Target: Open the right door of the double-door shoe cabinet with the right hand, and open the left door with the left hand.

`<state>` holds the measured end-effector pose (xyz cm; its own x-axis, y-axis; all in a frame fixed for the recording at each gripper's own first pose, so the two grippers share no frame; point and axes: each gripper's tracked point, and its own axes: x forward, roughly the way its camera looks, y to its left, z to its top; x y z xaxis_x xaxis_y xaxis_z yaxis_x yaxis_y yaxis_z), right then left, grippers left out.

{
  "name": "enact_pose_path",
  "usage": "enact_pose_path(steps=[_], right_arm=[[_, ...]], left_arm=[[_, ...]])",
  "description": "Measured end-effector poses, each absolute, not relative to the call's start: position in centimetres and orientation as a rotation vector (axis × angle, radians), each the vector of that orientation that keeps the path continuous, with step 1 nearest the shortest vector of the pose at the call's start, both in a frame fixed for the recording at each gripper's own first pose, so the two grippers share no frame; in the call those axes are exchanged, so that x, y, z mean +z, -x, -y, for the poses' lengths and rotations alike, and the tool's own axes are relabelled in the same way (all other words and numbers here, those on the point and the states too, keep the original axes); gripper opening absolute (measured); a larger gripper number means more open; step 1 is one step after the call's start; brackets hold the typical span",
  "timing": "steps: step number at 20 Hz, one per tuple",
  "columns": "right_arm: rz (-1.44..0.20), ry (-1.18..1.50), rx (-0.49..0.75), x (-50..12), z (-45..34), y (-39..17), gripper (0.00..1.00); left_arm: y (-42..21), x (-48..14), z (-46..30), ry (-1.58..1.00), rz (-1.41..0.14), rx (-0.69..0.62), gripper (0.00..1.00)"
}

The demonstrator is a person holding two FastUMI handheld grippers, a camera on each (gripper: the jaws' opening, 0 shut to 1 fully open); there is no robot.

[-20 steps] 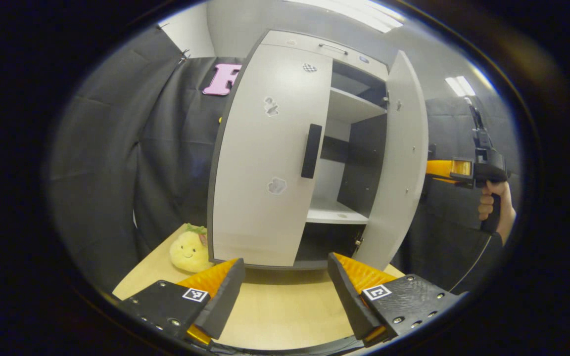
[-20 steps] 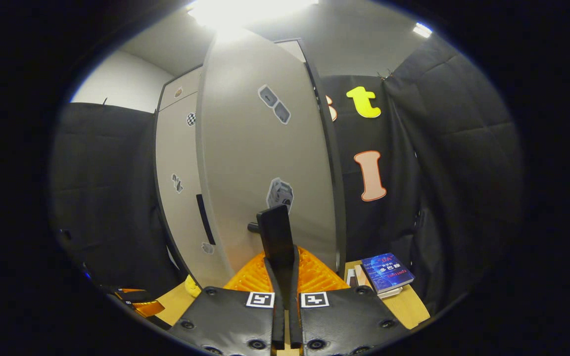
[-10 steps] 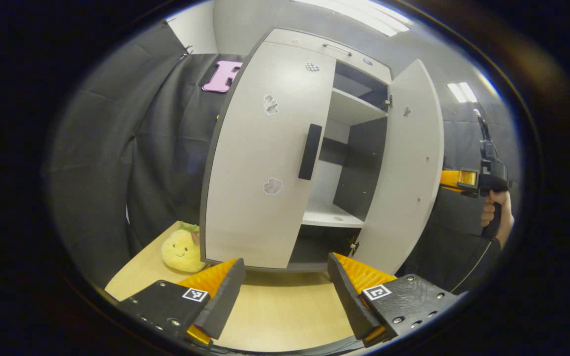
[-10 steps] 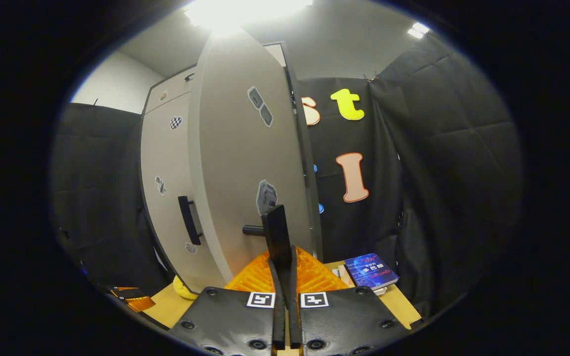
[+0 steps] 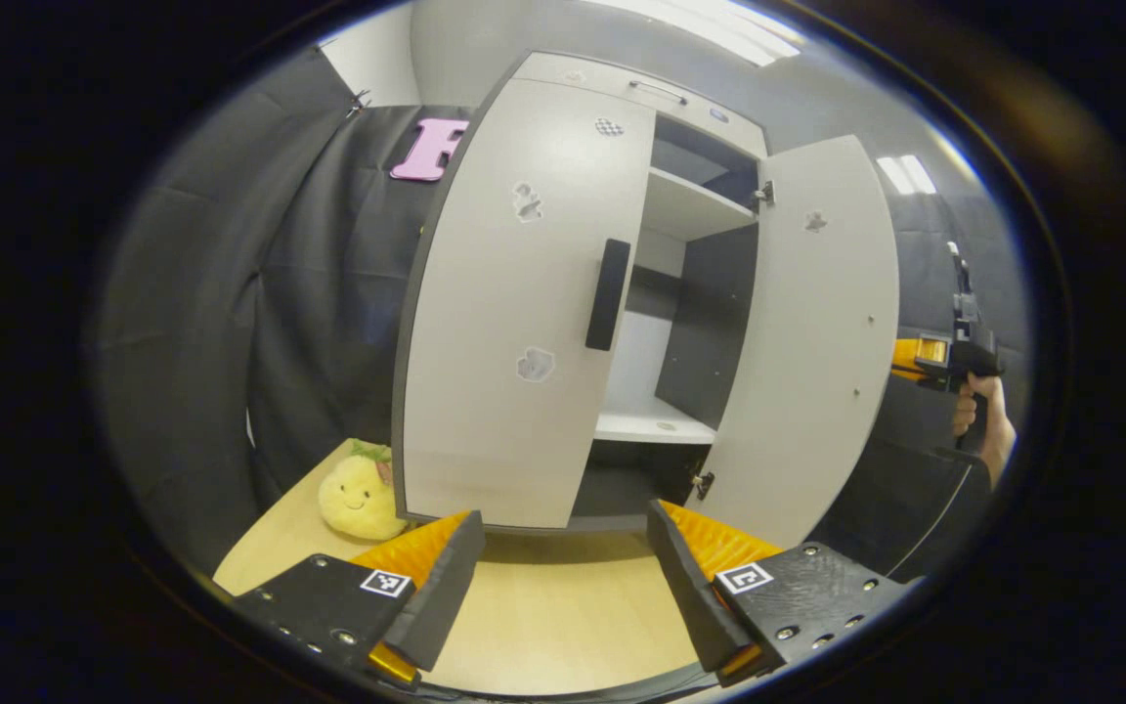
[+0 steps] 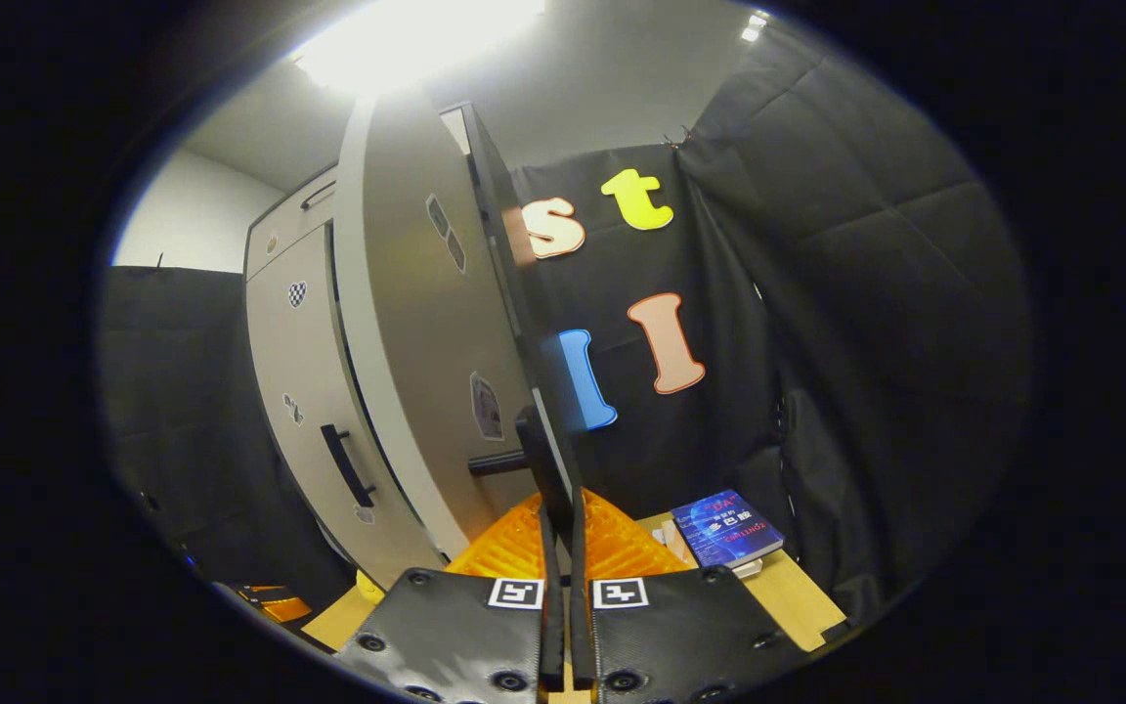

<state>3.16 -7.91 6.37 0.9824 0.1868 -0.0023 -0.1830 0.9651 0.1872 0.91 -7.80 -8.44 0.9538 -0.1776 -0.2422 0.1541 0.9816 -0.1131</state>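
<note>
Right gripper view: your right gripper [image 6: 557,499] pinches the right door's handle [image 6: 545,467].
Right door [image 5: 807,342] stands swung wide. Left of it, your left gripper [image 5: 563,567] waits spread before the closed left door [image 5: 514,303]; its handle [image 5: 608,294] remains yours to pull.

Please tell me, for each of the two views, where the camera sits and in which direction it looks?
Left gripper view: rides on the left gripper, jaws open, facing the cabinet front; closed left door, open right door, and far right a hand.
Right gripper view: rides on the right gripper, jaws shut on the right door's handle, looking along the door's edge.
Shared: both doors, wooden table.
</note>
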Motion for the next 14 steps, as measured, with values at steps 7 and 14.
enact_pose_path(steps=[7, 14], right_arm=[[-0.009, -0.18, 0.164, 6.3, 7.9, -2.8, 0.04], [-0.023, -0.203, 0.123, 5.6, 8.3, -1.3, 0.05]], left_arm=[[-0.8, -8.2, 7.7, 0.08, -0.256, -0.179, 0.97], [-1.4, -7.2, 7.6, 0.039, -0.245, -0.227, 0.97]])
